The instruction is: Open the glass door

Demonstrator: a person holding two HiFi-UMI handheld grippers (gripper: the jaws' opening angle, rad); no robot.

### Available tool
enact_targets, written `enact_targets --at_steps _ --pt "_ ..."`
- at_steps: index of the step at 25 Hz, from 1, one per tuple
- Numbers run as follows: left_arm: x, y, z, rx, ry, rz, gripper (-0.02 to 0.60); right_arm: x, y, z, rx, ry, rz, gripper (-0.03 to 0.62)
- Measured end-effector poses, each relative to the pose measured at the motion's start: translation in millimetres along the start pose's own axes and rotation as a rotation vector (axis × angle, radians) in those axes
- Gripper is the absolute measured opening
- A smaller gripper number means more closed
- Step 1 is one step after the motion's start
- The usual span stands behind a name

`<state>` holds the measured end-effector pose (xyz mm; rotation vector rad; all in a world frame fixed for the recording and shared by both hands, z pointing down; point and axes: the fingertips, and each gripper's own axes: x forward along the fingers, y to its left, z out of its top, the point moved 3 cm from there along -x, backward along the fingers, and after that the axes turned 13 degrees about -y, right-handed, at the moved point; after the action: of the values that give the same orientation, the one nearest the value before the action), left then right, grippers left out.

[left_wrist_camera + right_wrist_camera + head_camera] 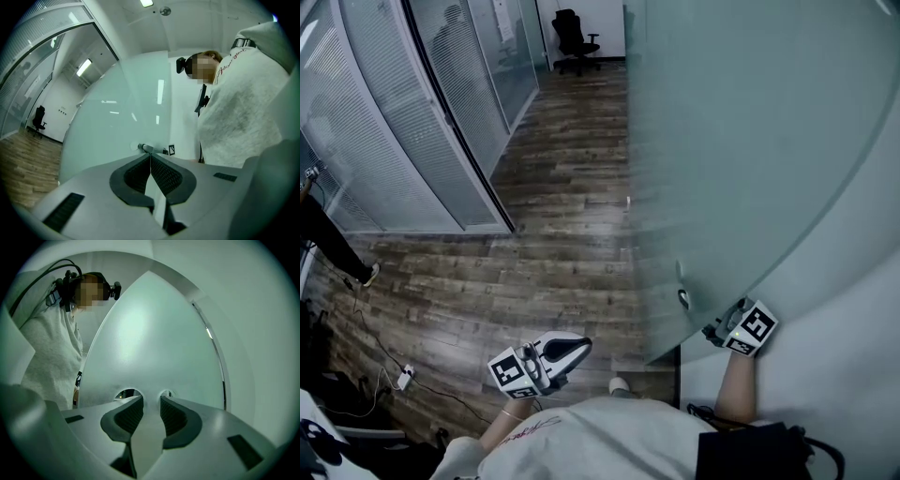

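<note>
Right gripper (151, 401) faces the frosted glass door (150, 343), its fingers apart with nothing clamped, tips near the pane between two round clear spots (126, 393). Left gripper (150, 158), fingers pressed together and empty, points at the door's metal handle (146, 148), which lies just beyond its fingertips.

The head view looks steeply down at the glass door (750, 141), which both gripper views face close up.

Frosted matt glass door (750, 141), glossy wood-plank floor (572, 187), smooth metal handle (147, 148).
</note>
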<state>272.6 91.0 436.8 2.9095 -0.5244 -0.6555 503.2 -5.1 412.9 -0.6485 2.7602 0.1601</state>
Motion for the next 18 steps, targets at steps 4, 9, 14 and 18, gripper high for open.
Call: enact_targets --at_steps 4,9,14,18 --pt "-10.8 -3.6 4.7 -0.009 0.009 -0.004 0.018 -2.4 -2.3 6.2 -0.057 0.039 -0.013 0.121" --pt "-14.5 -5.2 5.6 0.003 0.011 -0.028 0.018 -11.9 -10.6 6.1 -0.114 0.085 -0.071 0.121" --pt "-27.3 -8.2 14.7 0.008 -0.008 -0.039 0.018 -14.6 -10.6 5.3 -0.119 0.086 -0.059 0.121" --pt "-42.7 -8.9 14.2 0.004 0.005 -0.043 0.018 -14.6 -13.5 2.6 -0.083 0.109 0.003 0.121"
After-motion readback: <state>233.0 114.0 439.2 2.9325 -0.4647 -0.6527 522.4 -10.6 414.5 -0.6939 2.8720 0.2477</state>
